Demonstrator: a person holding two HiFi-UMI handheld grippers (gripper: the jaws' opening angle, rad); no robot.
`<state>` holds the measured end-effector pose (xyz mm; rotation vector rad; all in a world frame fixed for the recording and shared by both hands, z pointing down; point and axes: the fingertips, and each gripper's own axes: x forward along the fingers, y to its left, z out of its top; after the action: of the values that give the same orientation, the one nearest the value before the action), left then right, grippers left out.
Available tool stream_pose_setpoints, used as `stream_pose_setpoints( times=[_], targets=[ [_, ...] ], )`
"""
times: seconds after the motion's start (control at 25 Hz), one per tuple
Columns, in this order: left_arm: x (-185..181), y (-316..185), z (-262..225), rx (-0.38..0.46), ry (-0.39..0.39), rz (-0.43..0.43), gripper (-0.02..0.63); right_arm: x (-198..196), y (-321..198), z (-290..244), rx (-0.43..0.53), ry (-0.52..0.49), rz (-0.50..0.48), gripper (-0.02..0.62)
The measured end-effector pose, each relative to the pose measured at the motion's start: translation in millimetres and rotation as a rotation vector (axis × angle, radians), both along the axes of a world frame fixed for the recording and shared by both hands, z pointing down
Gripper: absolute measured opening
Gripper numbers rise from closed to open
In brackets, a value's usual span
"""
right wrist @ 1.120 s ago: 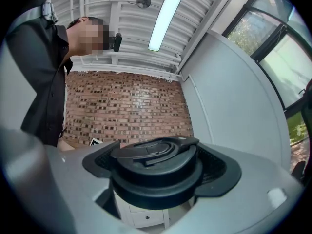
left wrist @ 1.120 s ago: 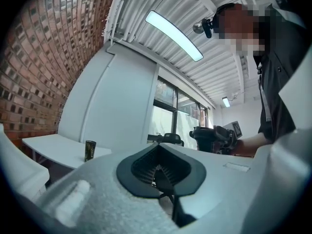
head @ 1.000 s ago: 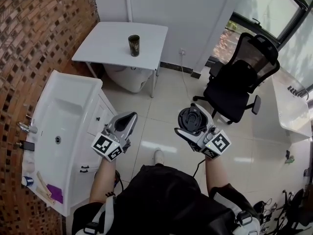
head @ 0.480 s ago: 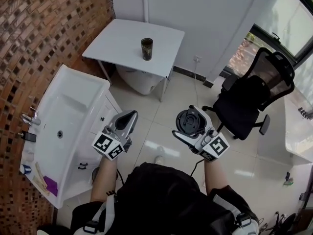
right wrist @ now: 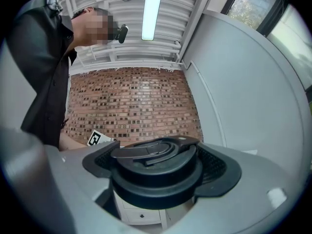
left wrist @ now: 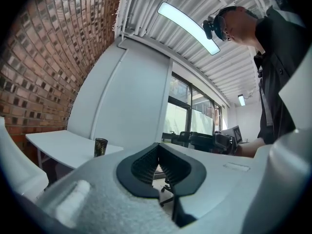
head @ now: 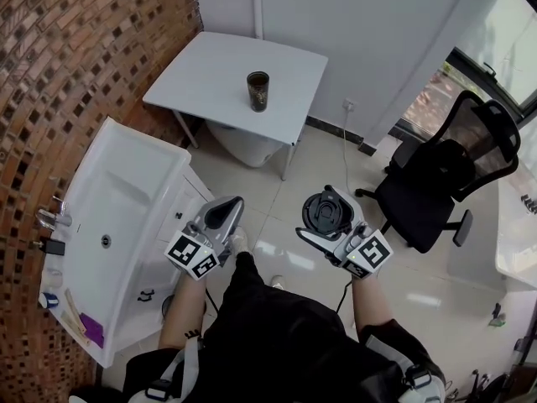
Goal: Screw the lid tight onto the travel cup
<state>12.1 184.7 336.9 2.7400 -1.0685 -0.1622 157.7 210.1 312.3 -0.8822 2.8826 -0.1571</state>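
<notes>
Your right gripper (head: 329, 217) grips the lid (right wrist: 155, 165) by its rim. It looks like stiff, light black plastic, and the rim is a good place to hold for twisting. Your left gripper (head: 220, 215) is clenched and empty. The cup (head: 258, 91) stands upright far ahead on the table (head: 201, 74). It is probably slick, so grip it mid-body. No print is legible.
</notes>
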Motion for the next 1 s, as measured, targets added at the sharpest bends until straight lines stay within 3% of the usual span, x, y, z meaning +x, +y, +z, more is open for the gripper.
stream_pose_setpoints(
  times=[0.52,1.0],
  targets=[
    [-37.3,-158.8,-17.9,0.082,-0.027,0.088,0.003,-53.5,-149.7,-27.3,0.086,-0.063,0.049,0.489],
    [-77.8,-250.7,1.6,0.074,-0.040,0.104,0.003,-93.9,-243.9,-11.1,0.071,0.003,0.076,0.489]
  ],
)
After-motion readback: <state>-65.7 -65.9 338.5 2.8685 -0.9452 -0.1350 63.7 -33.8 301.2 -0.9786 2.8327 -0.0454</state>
